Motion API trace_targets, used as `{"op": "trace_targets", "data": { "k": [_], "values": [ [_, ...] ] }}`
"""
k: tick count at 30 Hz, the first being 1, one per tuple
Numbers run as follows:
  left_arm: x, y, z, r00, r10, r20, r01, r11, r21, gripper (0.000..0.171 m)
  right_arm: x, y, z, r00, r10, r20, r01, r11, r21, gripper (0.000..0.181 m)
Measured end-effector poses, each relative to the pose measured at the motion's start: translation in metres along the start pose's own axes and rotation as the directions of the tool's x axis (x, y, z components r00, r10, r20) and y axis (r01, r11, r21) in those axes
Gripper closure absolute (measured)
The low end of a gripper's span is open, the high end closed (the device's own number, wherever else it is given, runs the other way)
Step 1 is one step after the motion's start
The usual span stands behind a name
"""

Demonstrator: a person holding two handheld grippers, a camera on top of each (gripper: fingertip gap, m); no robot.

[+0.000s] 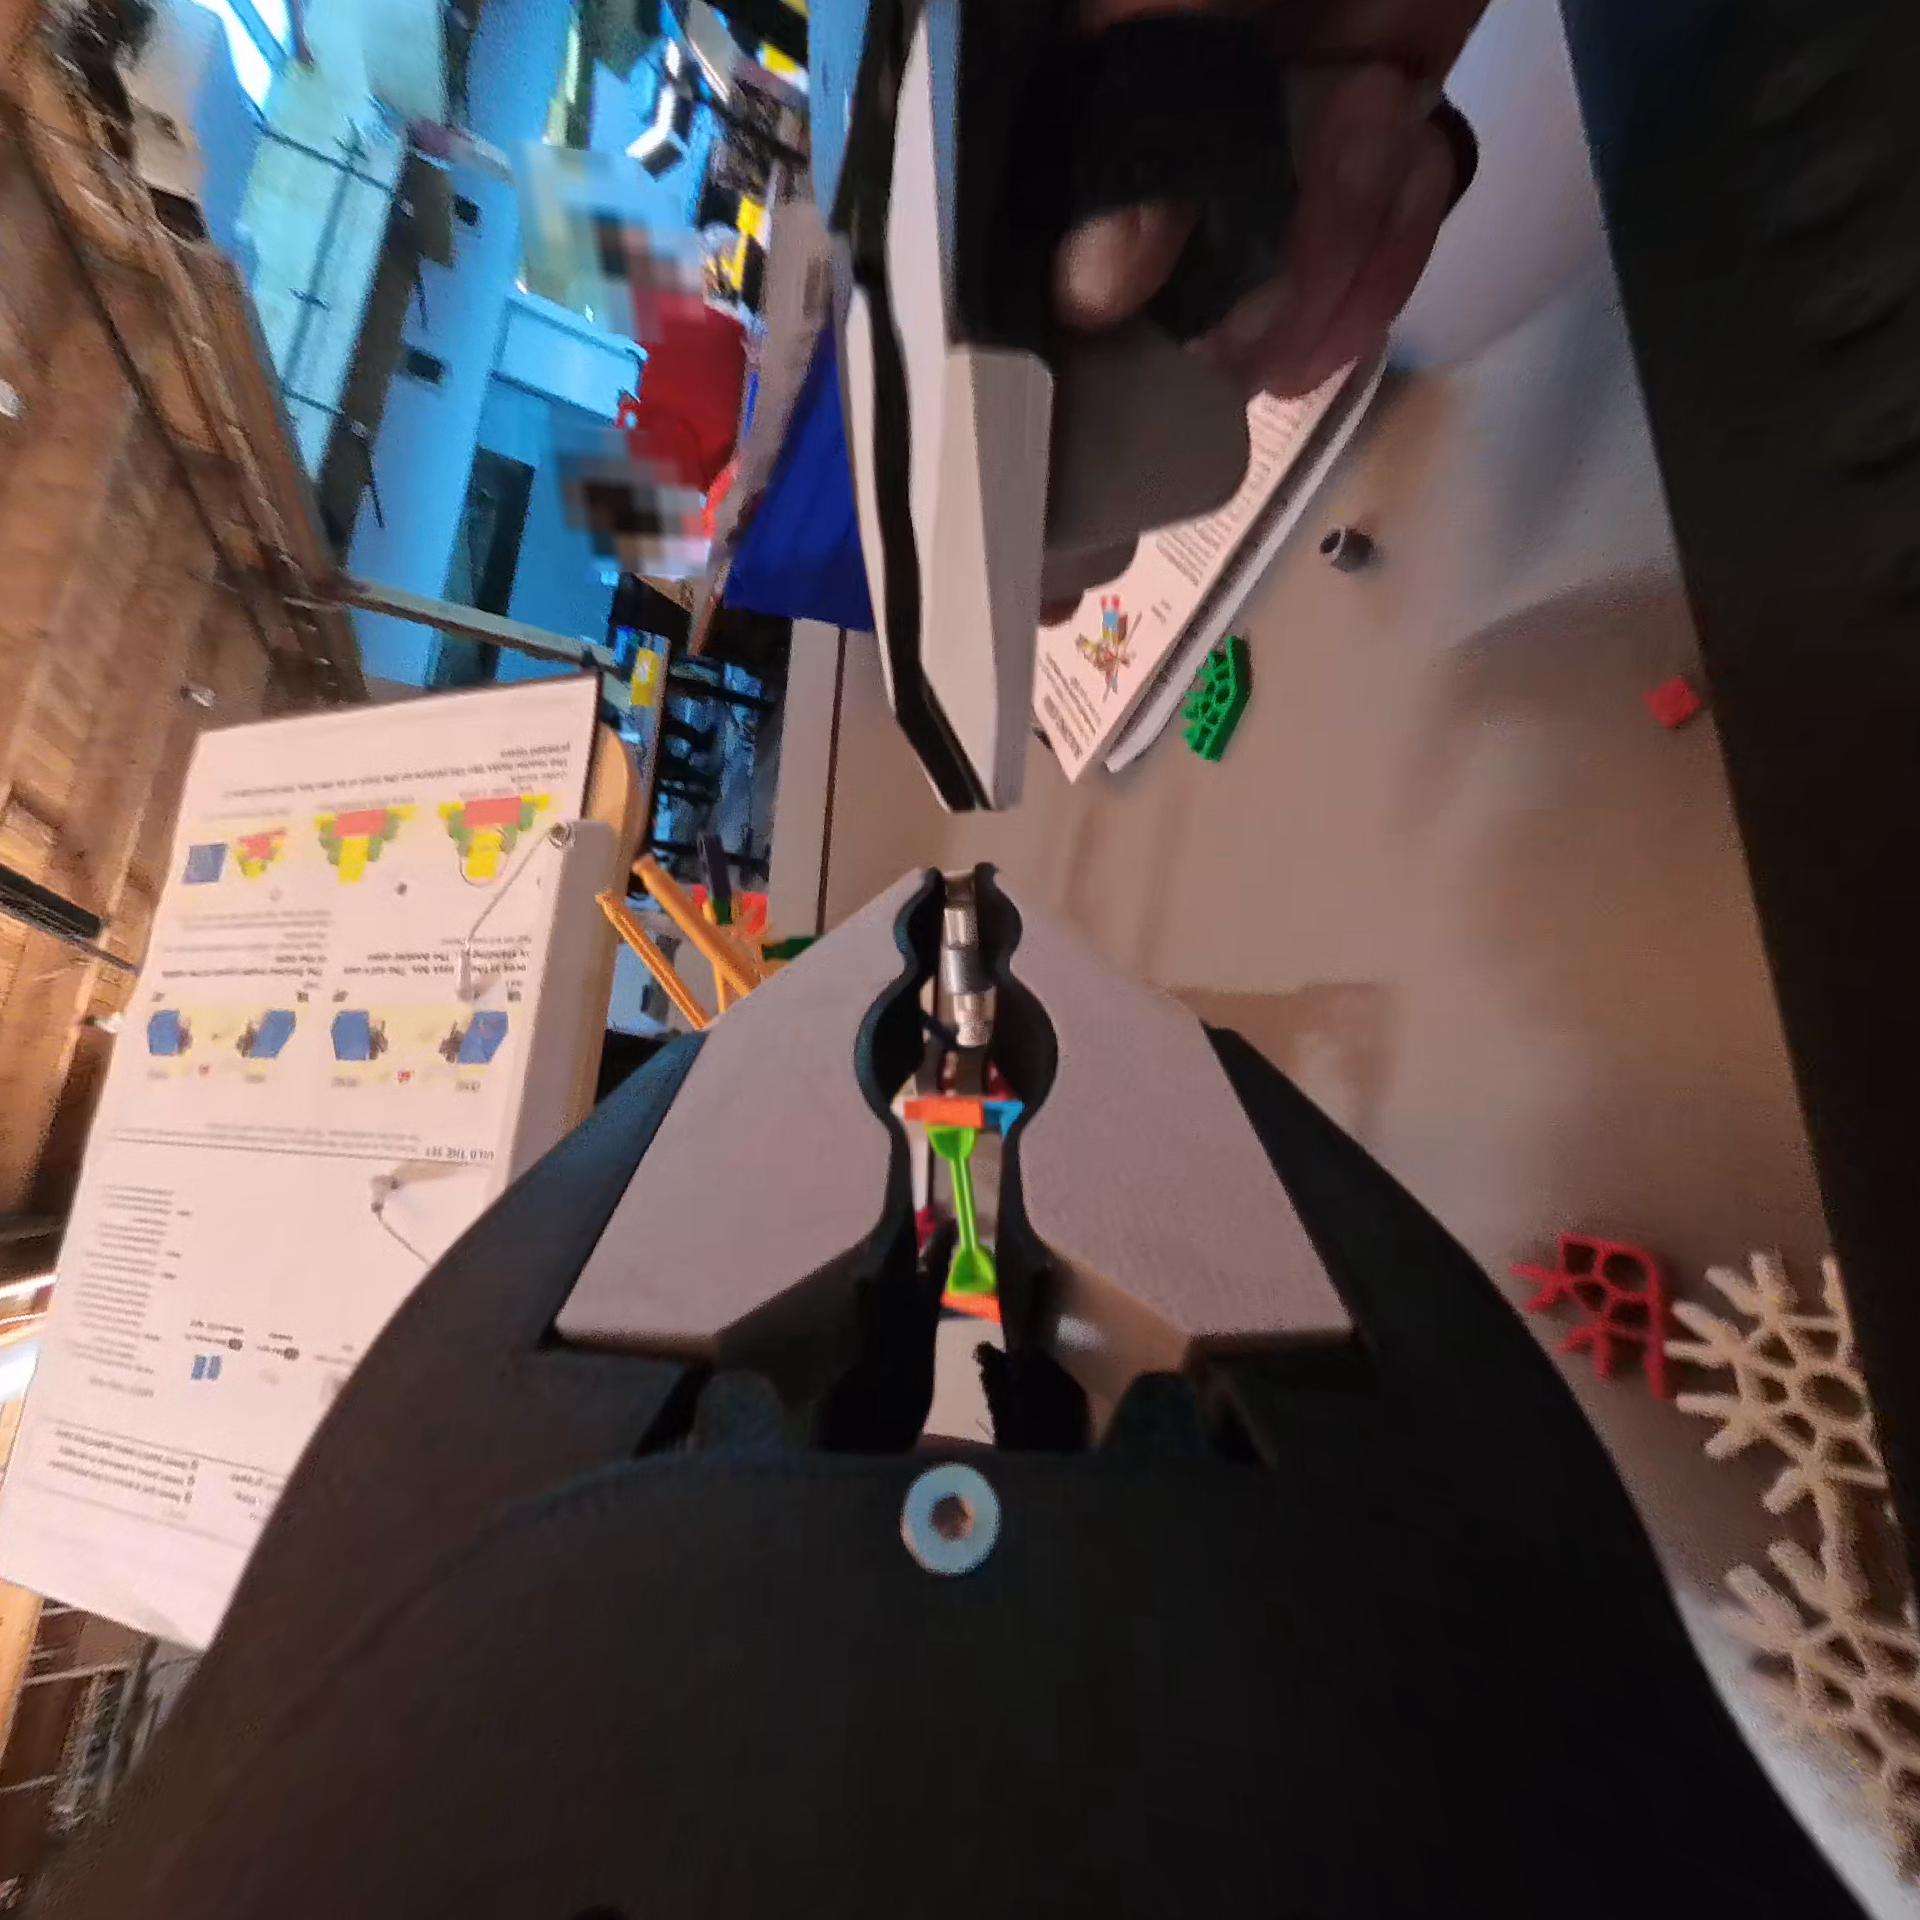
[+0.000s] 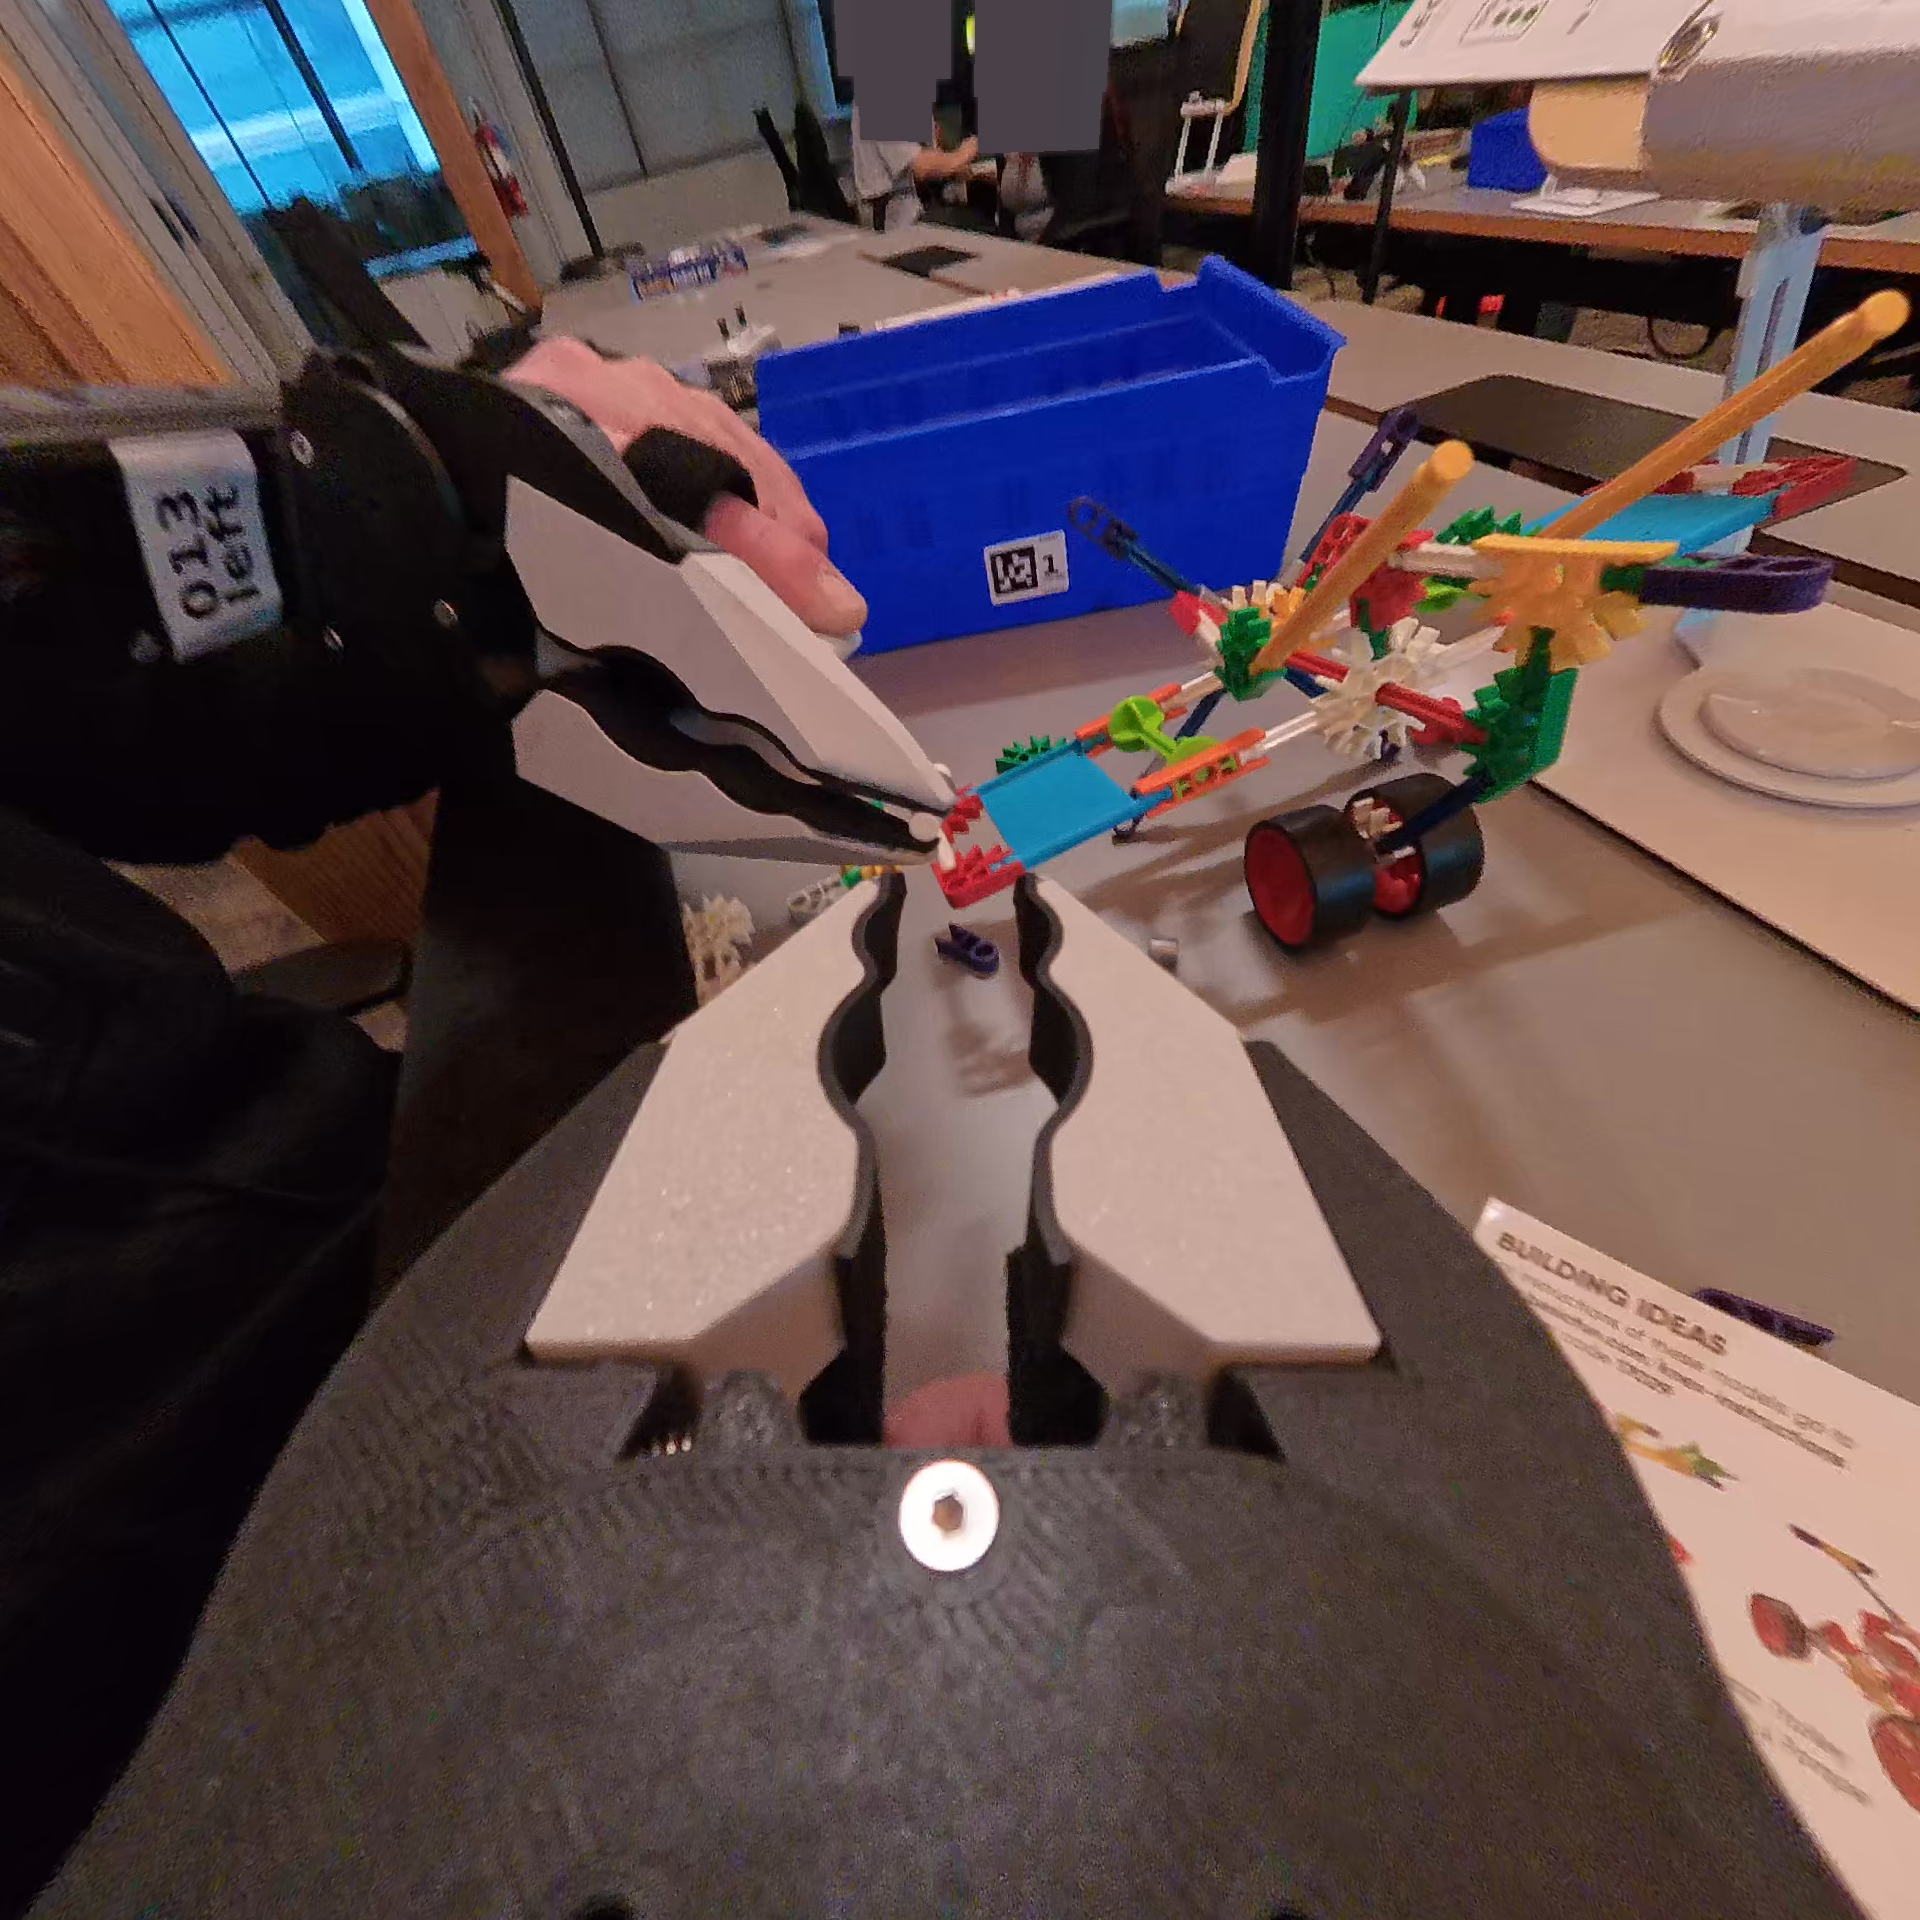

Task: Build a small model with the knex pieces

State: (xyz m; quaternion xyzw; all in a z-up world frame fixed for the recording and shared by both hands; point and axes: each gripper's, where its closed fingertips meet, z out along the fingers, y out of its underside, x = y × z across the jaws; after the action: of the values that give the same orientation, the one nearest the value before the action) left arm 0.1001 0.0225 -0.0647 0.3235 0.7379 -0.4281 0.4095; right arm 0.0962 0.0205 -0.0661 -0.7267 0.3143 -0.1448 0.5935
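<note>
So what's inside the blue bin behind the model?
The blue bin shows only its bare inner walls and ribbed far side near the rim. Its front wall hides the floor and lower part, so whether anything lies inside cannot be told. The toy model stands in front.

We see that our left gripper (image 1: 961, 883) and right gripper (image 2: 956, 894) share one build: a black, grainy printed body, two pale grey wedge fingers (image 2: 727, 1174) lined with wavy black pads, and a silver hex screw (image 2: 948, 1515) centred below the fingers. A white tag with dark print (image 2: 197, 542) sits behind the left gripper's fingers. Our hand (image 2: 717, 488) wears a black fingerless glove and dark sleeve.
</note>
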Motion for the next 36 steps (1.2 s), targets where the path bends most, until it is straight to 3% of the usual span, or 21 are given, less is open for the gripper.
{"op": "trace_targets", "data": {
  "k": [5,9,16,19,27,36],
  "values": [
    [-0.004,-0.027,0.004,0.991,-0.123,0.049,0.118,0.988,0.097,0.169,-0.005,0.010,-0.024,0.988,-0.151,-0.010,0.150,0.987,-0.052,0.155],
    [-0.011,-0.067,0.002,0.956,-0.291,0.048,0.268,0.926,0.266,0.168,-0.012,0.021,-0.038,0.963,-0.264,-0.060,0.260,0.963,-0.065,0.153],
    [0.008,-0.105,0.006,0.901,-0.416,-0.121,0.428,0.812,0.396,0.168,-0.026,0.025,-0.039,0.912,-0.391,-0.121,0.394,0.919,-0.002,0.156],
    [0.010,-0.103,0.009,0.892,-0.433,-0.131,0.447,0.796,0.409,0.168,-0.029,0.019,-0.042,0.917,-0.382,-0.114,0.389,0.920,0.048,0.177],
    [0.015,-0.092,0.018,0.840,-0.501,-0.209,0.541,0.751,0.378,0.168,-0.017,0.032,-0.039,0.929,-0.360,-0.087,0.361,0.932,-0.006,0.180],
    [0.014,-0.074,0.026,0.767,-0.584,-0.265,0.641,0.703,0.308,0.169,0.004,0.042,-0.041,0.927,-0.345,-0.148,0.336,0.938,-0.082,0.180]
  ]
}}
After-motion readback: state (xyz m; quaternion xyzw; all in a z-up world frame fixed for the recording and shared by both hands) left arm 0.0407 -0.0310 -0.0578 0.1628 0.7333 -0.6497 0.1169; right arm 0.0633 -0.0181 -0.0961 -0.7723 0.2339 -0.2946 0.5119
